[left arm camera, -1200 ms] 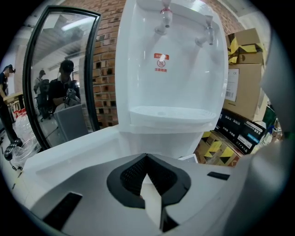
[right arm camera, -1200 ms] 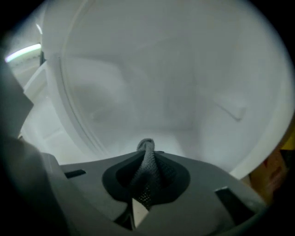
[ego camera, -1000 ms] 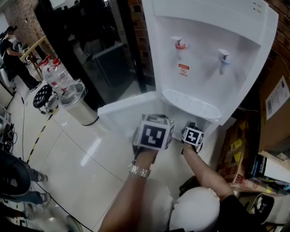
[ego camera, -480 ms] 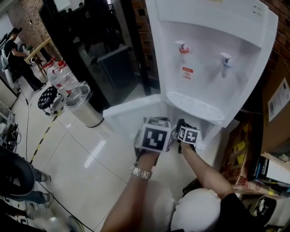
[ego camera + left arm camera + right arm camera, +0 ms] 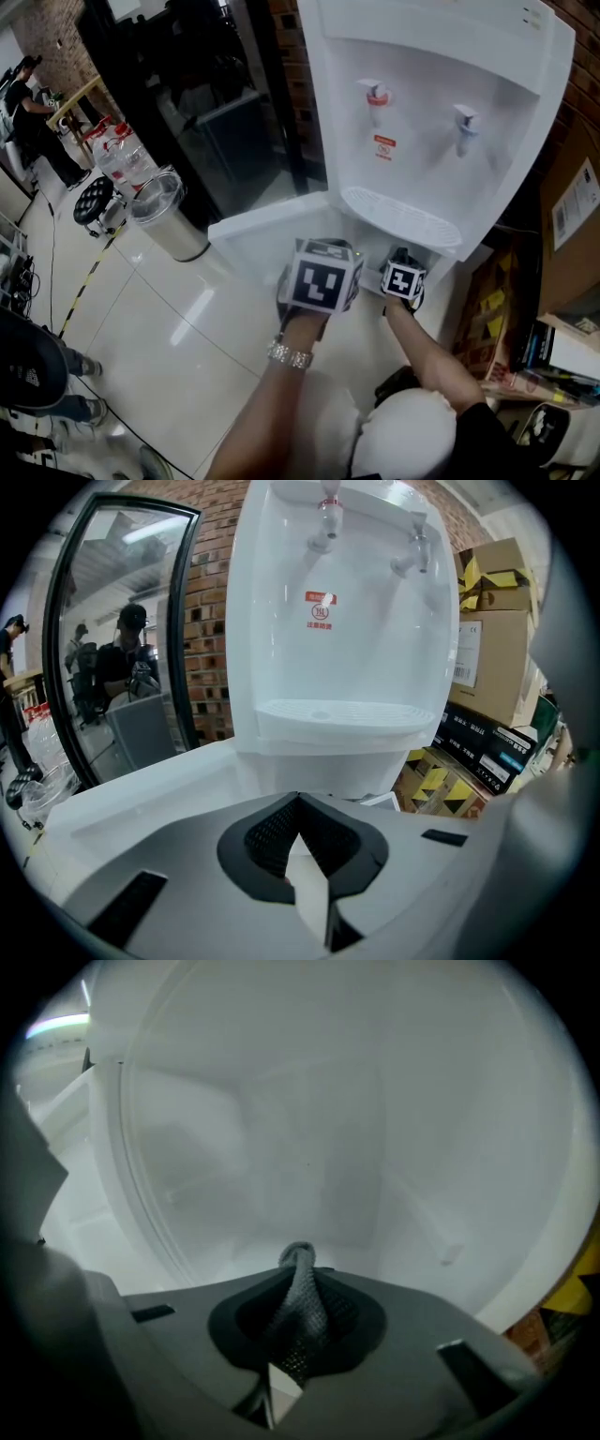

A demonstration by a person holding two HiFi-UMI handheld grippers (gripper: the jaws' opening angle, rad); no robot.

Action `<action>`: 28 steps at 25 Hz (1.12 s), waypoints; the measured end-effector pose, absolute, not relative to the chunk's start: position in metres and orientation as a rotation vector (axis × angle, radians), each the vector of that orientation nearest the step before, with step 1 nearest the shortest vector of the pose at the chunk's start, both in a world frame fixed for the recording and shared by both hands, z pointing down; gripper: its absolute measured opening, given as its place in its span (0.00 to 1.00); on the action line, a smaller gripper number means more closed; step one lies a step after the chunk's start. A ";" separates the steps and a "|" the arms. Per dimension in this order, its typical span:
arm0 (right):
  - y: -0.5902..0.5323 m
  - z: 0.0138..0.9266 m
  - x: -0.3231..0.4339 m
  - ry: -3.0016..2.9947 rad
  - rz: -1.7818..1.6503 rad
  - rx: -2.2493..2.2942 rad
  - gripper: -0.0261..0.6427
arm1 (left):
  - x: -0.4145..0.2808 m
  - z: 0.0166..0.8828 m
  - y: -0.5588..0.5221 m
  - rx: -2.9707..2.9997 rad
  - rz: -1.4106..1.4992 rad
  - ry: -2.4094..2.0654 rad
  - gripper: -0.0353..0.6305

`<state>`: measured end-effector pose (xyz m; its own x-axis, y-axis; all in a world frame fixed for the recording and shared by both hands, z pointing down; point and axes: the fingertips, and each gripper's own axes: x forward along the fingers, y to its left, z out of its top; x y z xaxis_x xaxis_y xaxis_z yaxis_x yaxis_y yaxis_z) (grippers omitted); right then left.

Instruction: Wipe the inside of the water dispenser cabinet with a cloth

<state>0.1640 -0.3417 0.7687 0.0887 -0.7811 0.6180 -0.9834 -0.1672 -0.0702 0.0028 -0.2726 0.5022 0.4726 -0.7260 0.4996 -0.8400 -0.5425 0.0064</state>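
The right gripper (image 5: 403, 279) reaches into the open cabinet (image 5: 309, 1147) at the foot of the water dispenser (image 5: 427, 141), just under its drip tray (image 5: 398, 217). Its jaws are clenched on a grey cloth (image 5: 302, 1312). The cloth's bunched end pokes out past the jaw tips toward the cabinet's white back wall, though whether it touches the wall is hard to tell. The left gripper (image 5: 319, 277) hangs in front of the dispenser, just beside the right one, near the cabinet door (image 5: 258, 230), which stands swung open. Its jaws appear pressed together with nothing in them. A steel bin (image 5: 167, 217) stands on the door's side of the dispenser, well apart from it. Cardboard boxes (image 5: 570, 211) sit close on the dispenser's other side.
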 end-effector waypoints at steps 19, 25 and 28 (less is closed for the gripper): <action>-0.362 0.767 0.174 -1.769 0.598 2.036 0.08 | 0.002 0.511 -0.270 2.466 0.692 -1.333 0.06; -0.364 0.756 0.139 -1.908 0.604 1.986 0.08 | 0.006 0.505 -0.268 2.482 0.683 -1.313 0.06; -0.374 0.763 0.093 -2.132 0.664 1.803 0.08 | 0.003 0.505 -0.268 2.475 0.684 -1.317 0.06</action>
<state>0.0928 -0.3739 0.7633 -0.1886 -0.8541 0.4847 -0.9783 0.1202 -0.1688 0.0033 -0.2677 0.5052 0.4800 -0.7100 0.5153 -0.8298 -0.5580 0.0042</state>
